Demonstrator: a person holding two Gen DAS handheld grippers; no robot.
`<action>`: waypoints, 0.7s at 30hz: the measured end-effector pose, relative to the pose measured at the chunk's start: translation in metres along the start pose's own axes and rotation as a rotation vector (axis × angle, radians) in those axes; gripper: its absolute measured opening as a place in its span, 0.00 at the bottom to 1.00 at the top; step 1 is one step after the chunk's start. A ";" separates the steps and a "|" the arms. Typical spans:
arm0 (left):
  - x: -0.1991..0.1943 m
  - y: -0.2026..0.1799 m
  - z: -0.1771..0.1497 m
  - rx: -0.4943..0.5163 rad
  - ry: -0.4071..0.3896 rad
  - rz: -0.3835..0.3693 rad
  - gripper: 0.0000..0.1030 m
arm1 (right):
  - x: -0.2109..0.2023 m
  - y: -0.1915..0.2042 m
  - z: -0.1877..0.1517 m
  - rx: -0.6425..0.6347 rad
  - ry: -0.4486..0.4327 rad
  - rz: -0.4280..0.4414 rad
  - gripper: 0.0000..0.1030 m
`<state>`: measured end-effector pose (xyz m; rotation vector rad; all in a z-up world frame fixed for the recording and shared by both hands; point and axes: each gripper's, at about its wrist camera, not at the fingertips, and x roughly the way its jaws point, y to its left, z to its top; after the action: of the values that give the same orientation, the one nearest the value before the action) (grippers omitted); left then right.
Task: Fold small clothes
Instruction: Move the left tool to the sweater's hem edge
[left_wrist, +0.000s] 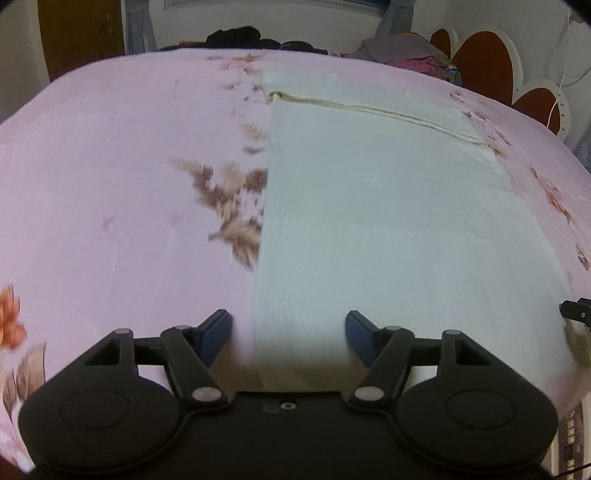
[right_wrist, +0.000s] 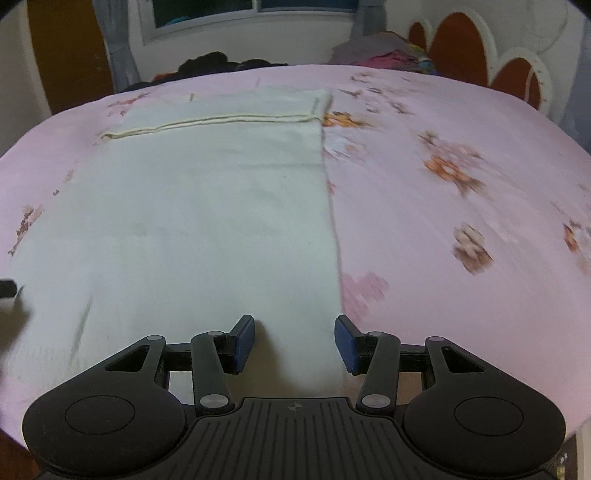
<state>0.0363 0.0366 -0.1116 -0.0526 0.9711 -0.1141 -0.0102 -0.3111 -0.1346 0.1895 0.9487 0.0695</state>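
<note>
A pale white ribbed cloth (left_wrist: 388, 221) lies flat on the pink floral bedsheet (left_wrist: 110, 184); left gripper (left_wrist: 288, 332) and right gripper (right_wrist: 294, 341) both released, window (right_wrist: 251, 9) at 12 o'clock.

Pale white garment (left_wrist: 388, 221) lies flat, folded, on bedsheet (left_wrist: 110, 166).

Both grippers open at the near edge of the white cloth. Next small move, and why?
Probably lower both and pinch the near corners. The left gripper straddles the white cloth's left edge, the right gripper its right edge, both open and empty; the far end already looks folded.
</note>
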 end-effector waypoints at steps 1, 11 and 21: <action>-0.001 0.001 -0.004 -0.002 0.002 -0.003 0.66 | -0.004 -0.001 -0.005 0.006 0.001 -0.005 0.47; -0.013 0.005 -0.026 -0.031 0.014 -0.063 0.49 | -0.018 -0.003 -0.032 0.034 0.014 0.008 0.46; -0.015 0.013 -0.026 -0.079 0.029 -0.165 0.05 | -0.028 -0.007 -0.041 0.128 0.038 0.088 0.13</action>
<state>0.0075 0.0512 -0.1145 -0.2048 0.9997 -0.2290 -0.0598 -0.3165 -0.1364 0.3493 0.9828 0.0939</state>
